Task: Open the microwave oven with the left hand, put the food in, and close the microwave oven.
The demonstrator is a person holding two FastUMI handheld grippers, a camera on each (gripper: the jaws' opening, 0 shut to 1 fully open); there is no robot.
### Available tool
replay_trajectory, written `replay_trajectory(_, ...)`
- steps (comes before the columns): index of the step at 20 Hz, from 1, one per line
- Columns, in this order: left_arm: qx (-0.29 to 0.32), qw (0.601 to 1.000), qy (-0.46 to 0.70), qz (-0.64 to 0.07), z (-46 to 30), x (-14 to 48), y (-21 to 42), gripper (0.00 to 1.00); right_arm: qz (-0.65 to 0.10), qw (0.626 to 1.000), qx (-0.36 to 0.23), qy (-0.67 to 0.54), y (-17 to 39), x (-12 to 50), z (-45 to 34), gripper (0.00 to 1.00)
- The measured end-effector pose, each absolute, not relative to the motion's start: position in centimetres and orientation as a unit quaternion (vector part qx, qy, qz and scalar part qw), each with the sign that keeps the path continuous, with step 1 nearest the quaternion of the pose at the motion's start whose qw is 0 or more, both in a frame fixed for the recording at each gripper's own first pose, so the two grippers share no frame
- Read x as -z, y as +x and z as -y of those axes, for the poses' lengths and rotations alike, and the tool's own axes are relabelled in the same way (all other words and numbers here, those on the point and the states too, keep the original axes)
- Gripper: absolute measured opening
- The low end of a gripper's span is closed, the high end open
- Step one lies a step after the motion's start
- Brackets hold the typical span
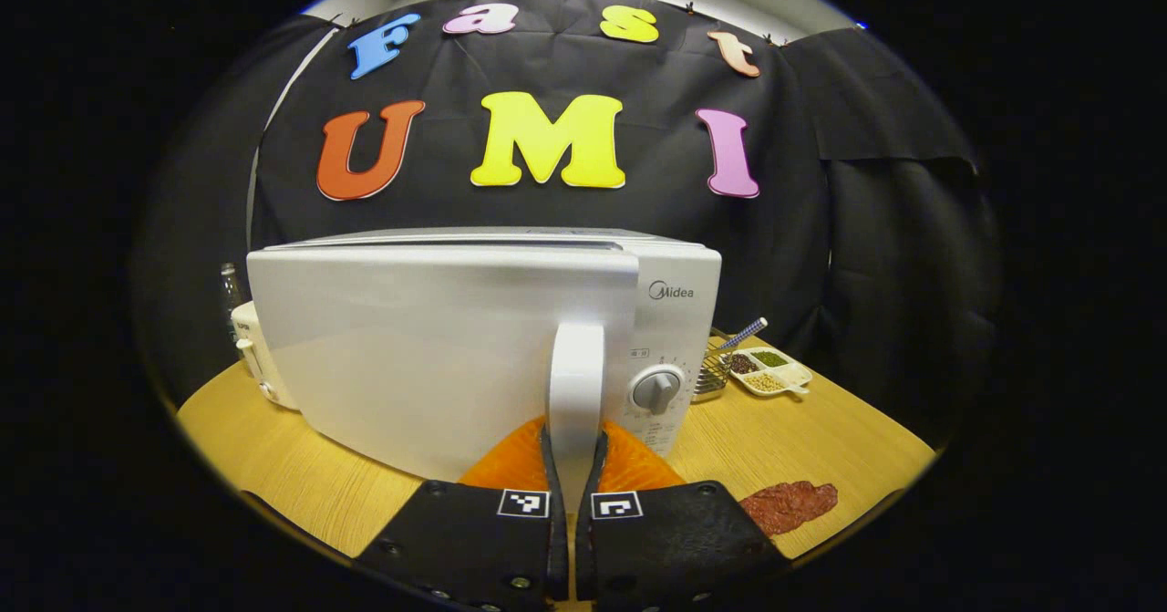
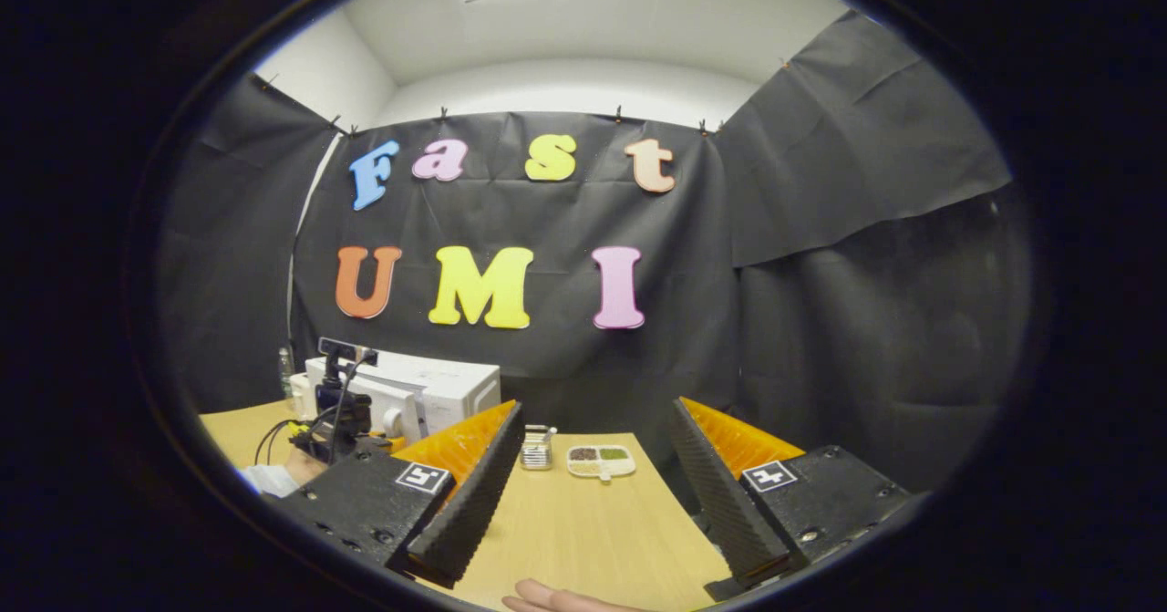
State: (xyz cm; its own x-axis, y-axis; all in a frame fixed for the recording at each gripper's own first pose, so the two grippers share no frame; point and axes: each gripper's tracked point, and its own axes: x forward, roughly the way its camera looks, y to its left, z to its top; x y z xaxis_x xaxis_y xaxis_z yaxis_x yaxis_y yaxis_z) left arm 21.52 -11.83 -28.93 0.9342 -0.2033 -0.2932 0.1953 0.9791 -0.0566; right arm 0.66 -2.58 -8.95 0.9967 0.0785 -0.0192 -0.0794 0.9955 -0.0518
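Left gripper view: the white microwave oven stands on the wooden desk, its plain glossy door slightly ajar, the door's top edge standing just proud of the cabinet. A vertical white handle runs down the door's right edge; to its right lies the control panel with a round grey dial. The left gripper is clenched on the handle, both black, orange-backed fingers pressing its sides. The food, a flat reddish-brown piece of meat, lies on the desk near right of the gripper, apart from the oven. Farther right sit a metal wire rack and a white divided dish of grains. A cream appliance and a clear bottle stand left of the oven. Right gripper view: the right gripper hangs released above the desk, fingers wide apart, grasping nothing; the microwave oven appears far left.
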Motion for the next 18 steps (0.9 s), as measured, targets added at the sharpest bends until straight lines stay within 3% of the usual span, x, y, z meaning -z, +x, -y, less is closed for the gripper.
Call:
replay_trajectory(8, 0.126, 0.983, -0.008, -0.13, 8.0, 28.4, 15.2, 0.02, -0.011, 0.998, -0.047, -0.035, -1.1, 9.4, 0.8, 0.92)
replay_trajectory(9, 0.124, 0.984, -0.009, -0.125, 7.3, 28.2, 14.4, 0.02, -0.011, 0.998, -0.046, -0.034, -1.1, 9.6, 0.8, 1.0)
replay_trajectory(10, 0.119, 0.985, -0.011, -0.127, 6.6, 28.4, 13.5, 0.02, -0.012, 0.998, -0.045, -0.031, -1.2, 9.6, 0.8, 0.93)
replay_trajectory(11, 0.115, 0.986, -0.007, -0.122, 5.8, 28.3, 12.6, 0.02, -0.014, 0.999, -0.045, -0.028, -1.3, 9.9, 0.7, 0.92)
replay_trajectory(12, 0.111, 0.987, -0.005, -0.117, 4.8, 28.1, 11.8, 0.07, -0.016, 0.998, -0.048, -0.025, -1.4, 10.1, 0.5, 1.0)
replay_trajectory(13, 0.107, 0.987, -0.005, -0.116, 3.9, 28.1, 11.0, 0.07, -0.016, 0.998, -0.052, -0.025, -1.6, 10.4, 0.1, 0.93)
replay_trajectory(14, 0.102, 0.988, -0.007, -0.112, 2.8, 28.0, 10.1, 0.07, -0.017, 0.998, -0.052, -0.027, -1.7, 10.5, -0.1, 1.0)
replay_trajectory(15, 0.094, 0.989, -0.01, -0.111, 1.6, 27.9, 9.2, 0.07, -0.018, 0.998, -0.051, -0.03, -1.8, 10.7, -0.1, 0.92)
replay_trajectory(17, 0.076, 0.991, -0.011, -0.112, -1.1, 28.0, 7.4, 0.07, -0.017, 0.998, -0.057, -0.033, -2.3, 10.9, -0.9, 0.92)
replay_trajectory(18, 0.065, 0.991, -0.01, -0.114, -2.8, 28.1, 6.3, 0.13, -0.017, 0.997, -0.06, -0.033, -2.6, 10.9, -1.2, 0.93)
